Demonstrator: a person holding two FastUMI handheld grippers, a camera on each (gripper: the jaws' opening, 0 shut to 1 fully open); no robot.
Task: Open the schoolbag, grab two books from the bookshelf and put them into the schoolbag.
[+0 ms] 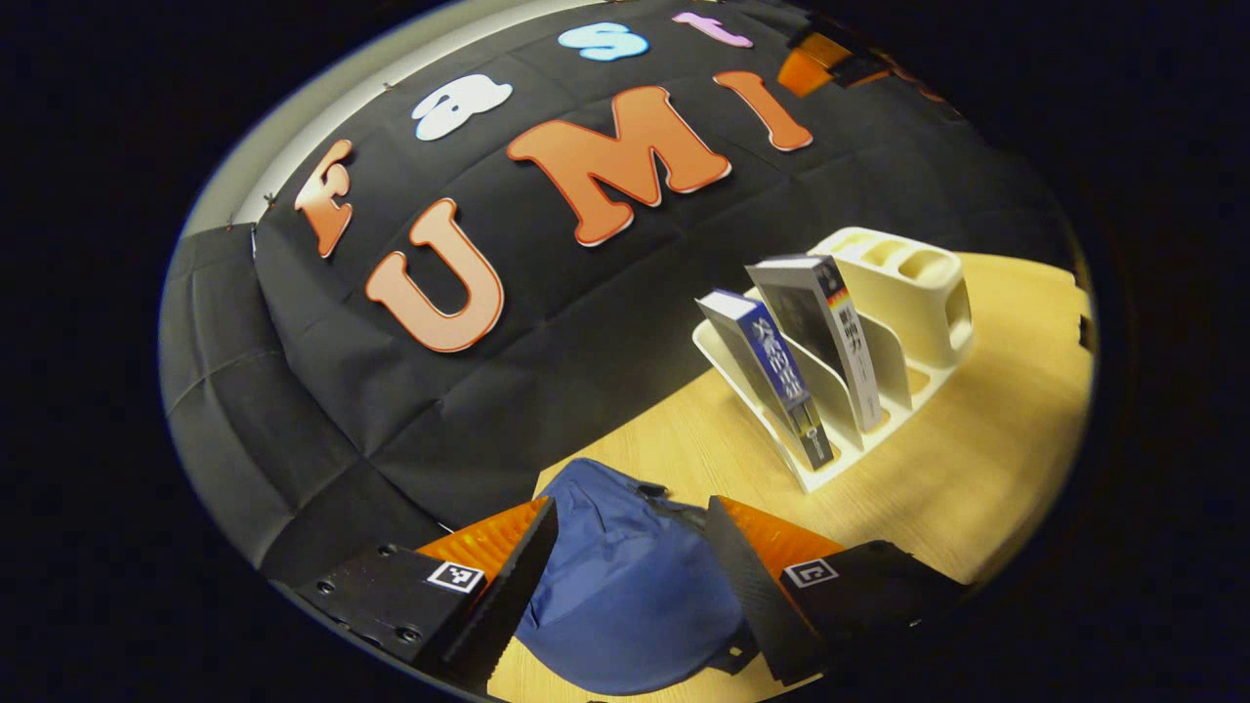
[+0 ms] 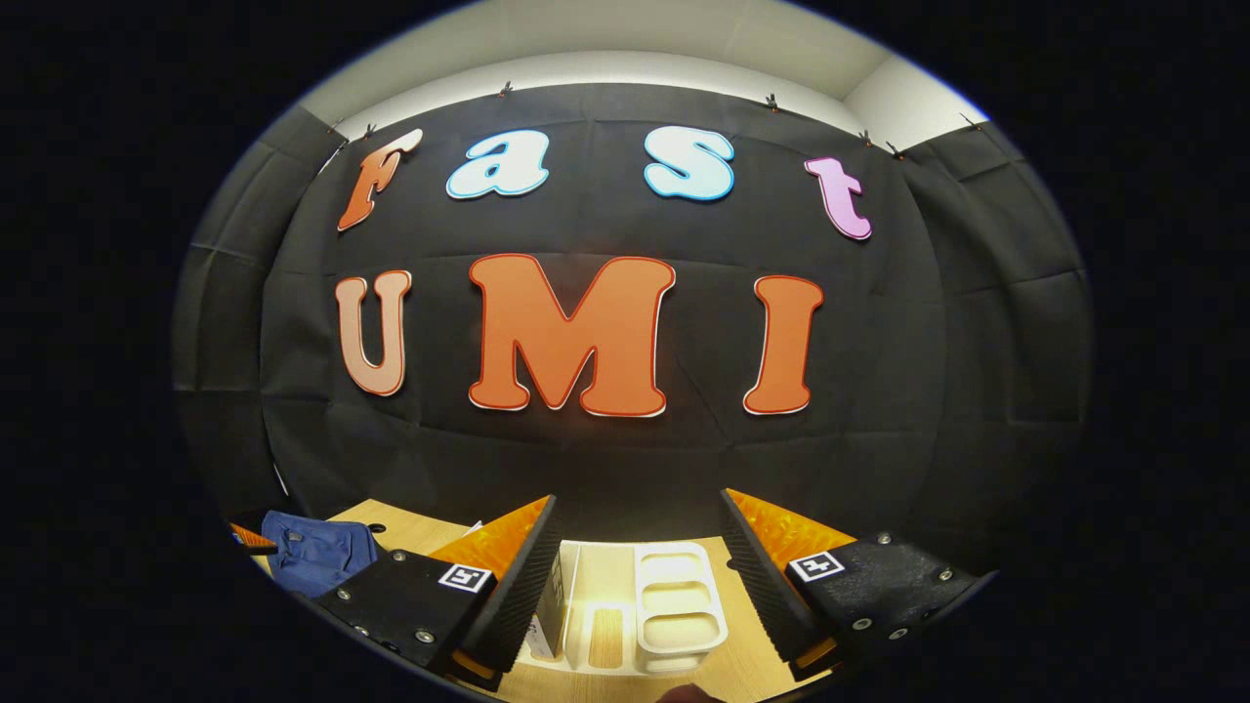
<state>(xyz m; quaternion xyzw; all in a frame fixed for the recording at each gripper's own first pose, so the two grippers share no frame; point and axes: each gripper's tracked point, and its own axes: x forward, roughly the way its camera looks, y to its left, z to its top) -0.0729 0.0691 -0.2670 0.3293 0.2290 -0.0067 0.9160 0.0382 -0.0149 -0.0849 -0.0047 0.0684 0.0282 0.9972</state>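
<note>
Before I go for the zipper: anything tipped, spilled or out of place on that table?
Nothing stands out. The two books lean in the slots of the cream bookshelf, as its slanted dividers set them. The blue schoolbag lies on the wooden table between the left gripper's open fingers. The right gripper is open above the bookshelf.

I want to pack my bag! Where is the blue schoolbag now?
In the left gripper view, the soft blue fabric schoolbag lies on the wooden table, between the open left tool fingers, left of the cream plastic bookshelf.

black tool (image 1: 630,576), orange ribbed fingers (image 1: 488,547), square markers
</note>
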